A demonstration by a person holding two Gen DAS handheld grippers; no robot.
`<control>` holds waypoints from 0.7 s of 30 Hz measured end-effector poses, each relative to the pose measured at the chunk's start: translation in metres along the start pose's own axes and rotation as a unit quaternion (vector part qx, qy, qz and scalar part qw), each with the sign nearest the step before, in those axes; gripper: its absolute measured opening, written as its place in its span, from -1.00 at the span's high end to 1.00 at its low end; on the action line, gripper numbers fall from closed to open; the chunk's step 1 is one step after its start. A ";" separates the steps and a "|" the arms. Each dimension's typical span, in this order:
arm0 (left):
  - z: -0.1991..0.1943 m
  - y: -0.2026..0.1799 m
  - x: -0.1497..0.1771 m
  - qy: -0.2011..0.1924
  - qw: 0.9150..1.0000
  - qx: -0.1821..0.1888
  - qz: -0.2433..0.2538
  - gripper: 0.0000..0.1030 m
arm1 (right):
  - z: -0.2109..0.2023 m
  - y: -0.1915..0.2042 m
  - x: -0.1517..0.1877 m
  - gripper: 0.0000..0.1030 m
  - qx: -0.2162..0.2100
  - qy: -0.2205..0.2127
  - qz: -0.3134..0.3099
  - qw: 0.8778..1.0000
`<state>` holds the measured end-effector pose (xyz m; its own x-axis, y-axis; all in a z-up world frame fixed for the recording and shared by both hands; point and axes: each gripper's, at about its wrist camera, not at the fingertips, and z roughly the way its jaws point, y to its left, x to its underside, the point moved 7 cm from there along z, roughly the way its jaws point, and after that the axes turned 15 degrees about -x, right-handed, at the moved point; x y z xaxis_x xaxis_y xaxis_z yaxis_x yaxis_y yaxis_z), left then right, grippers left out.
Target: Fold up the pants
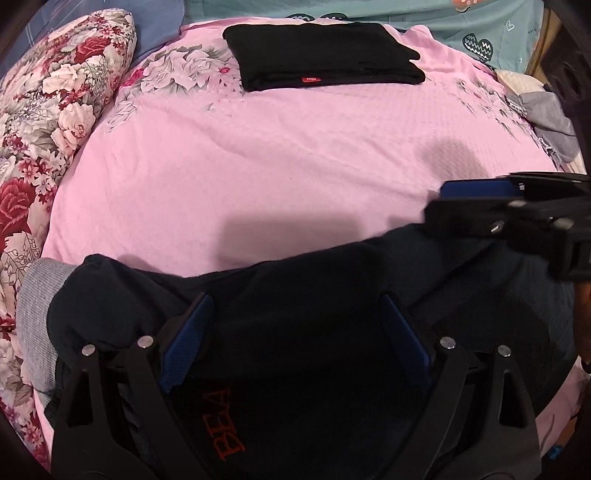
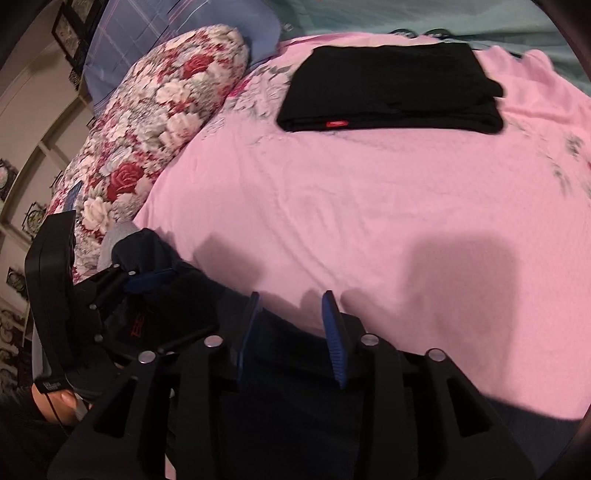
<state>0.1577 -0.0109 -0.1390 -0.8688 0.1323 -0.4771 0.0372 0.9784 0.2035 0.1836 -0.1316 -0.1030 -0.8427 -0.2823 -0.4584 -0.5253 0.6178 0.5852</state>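
Dark navy pants (image 1: 332,273) with red lettering lie bunched along the near edge of the pink bed sheet (image 1: 258,166), a grey cuff (image 1: 35,306) showing at their left end. My left gripper (image 1: 295,306) stands wide open right over them, its blue pads on either side of the bunched cloth. My right gripper (image 2: 291,299) is at the pants' right end (image 2: 284,347); its fingers are apart with the cloth edge between them and the pads do not press on it. In the left wrist view the right gripper (image 1: 443,203) enters from the right. The left gripper (image 2: 173,295) shows at left in the right wrist view.
A folded black garment (image 1: 325,55) with a small red tag lies at the far side of the sheet. A floral pillow (image 1: 55,129) runs along the left edge. Grey cloth (image 1: 550,122) is heaped at the far right. Teal bedding (image 1: 480,26) lies beyond.
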 end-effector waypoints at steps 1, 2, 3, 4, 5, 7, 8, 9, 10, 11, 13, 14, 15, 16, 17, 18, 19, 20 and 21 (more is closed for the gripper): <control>0.000 0.000 0.000 -0.001 1.000 0.002 0.000 -0.79 | 0.008 0.001 0.000 0.00 0.002 0.010 -0.004 1.000; 0.000 0.001 0.000 -0.002 1.000 0.004 0.001 -0.79 | 0.016 0.000 0.002 0.00 0.003 0.024 -0.008 1.000; 0.001 0.001 0.001 -0.002 1.000 0.005 0.002 -0.79 | 0.023 0.000 0.005 0.00 0.005 0.035 -0.010 0.999; 0.001 0.001 0.001 -0.003 1.000 0.007 0.003 -0.79 | 0.028 0.001 0.009 0.06 0.002 0.045 -0.015 0.999; 0.000 0.001 0.001 -0.003 1.000 0.008 0.004 -0.79 | 0.029 0.003 0.011 0.15 -0.003 0.045 -0.022 0.999; -0.006 0.004 0.000 -0.004 1.000 0.015 0.001 -0.78 | 0.026 0.013 0.016 0.73 -0.027 0.051 -0.027 0.998; -0.011 0.007 -0.002 -0.007 1.000 0.019 -0.004 -0.78 | 0.022 0.016 0.016 0.81 -0.018 0.048 -0.039 0.998; -0.017 0.011 -0.004 -0.013 1.000 0.020 -0.010 -0.78 | 0.018 0.019 0.015 0.88 -0.010 0.040 -0.049 0.998; -0.025 0.019 -0.007 -0.027 0.999 0.016 -0.018 -0.78 | 0.011 0.021 0.010 0.89 -0.003 0.020 -0.056 0.998; -0.030 0.025 -0.009 -0.037 0.999 0.007 -0.024 -0.78 | 0.003 0.022 0.003 0.90 0.010 0.000 -0.062 0.998; -0.026 0.038 -0.008 -0.029 0.999 -0.014 -0.032 -0.78 | -0.012 0.025 -0.014 0.90 0.041 -0.041 -0.085 0.995; -0.019 0.042 -0.005 -0.014 0.999 -0.010 -0.037 -0.78 | -0.012 0.026 -0.019 0.90 0.054 -0.044 -0.097 0.993; -0.008 0.044 0.001 0.010 0.999 -0.004 -0.043 -0.78 | -0.007 0.025 -0.022 0.90 0.065 -0.042 -0.104 0.992; -0.004 0.045 0.003 0.018 0.999 -0.002 -0.044 -0.78 | 0.003 0.019 -0.022 0.90 0.077 -0.034 -0.106 0.991; -0.002 0.043 0.006 0.013 0.999 -0.006 -0.037 -0.78 | 0.014 0.012 -0.021 0.90 0.097 -0.023 -0.114 0.988; -0.003 0.042 0.007 0.008 0.999 -0.013 -0.028 -0.78 | 0.025 0.006 -0.017 0.90 0.108 -0.011 -0.117 0.987; -0.003 0.040 0.008 0.006 1.000 -0.020 -0.020 -0.78 | 0.035 -0.001 -0.013 0.89 0.121 -0.001 -0.120 0.985; -0.004 0.039 0.009 0.006 1.000 -0.022 -0.019 -0.78 | 0.037 -0.004 -0.012 0.87 0.126 -0.004 -0.125 0.984; -0.005 0.041 0.009 0.007 1.000 -0.021 -0.021 -0.78 | 0.033 -0.006 -0.014 0.81 0.130 -0.011 -0.124 0.984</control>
<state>0.1488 0.0295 -0.1308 -0.8761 0.0878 -0.4740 -0.0206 0.9756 0.2188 0.2024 -0.1076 -0.1225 -0.6887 -0.4339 -0.5808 -0.6640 0.6992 0.2651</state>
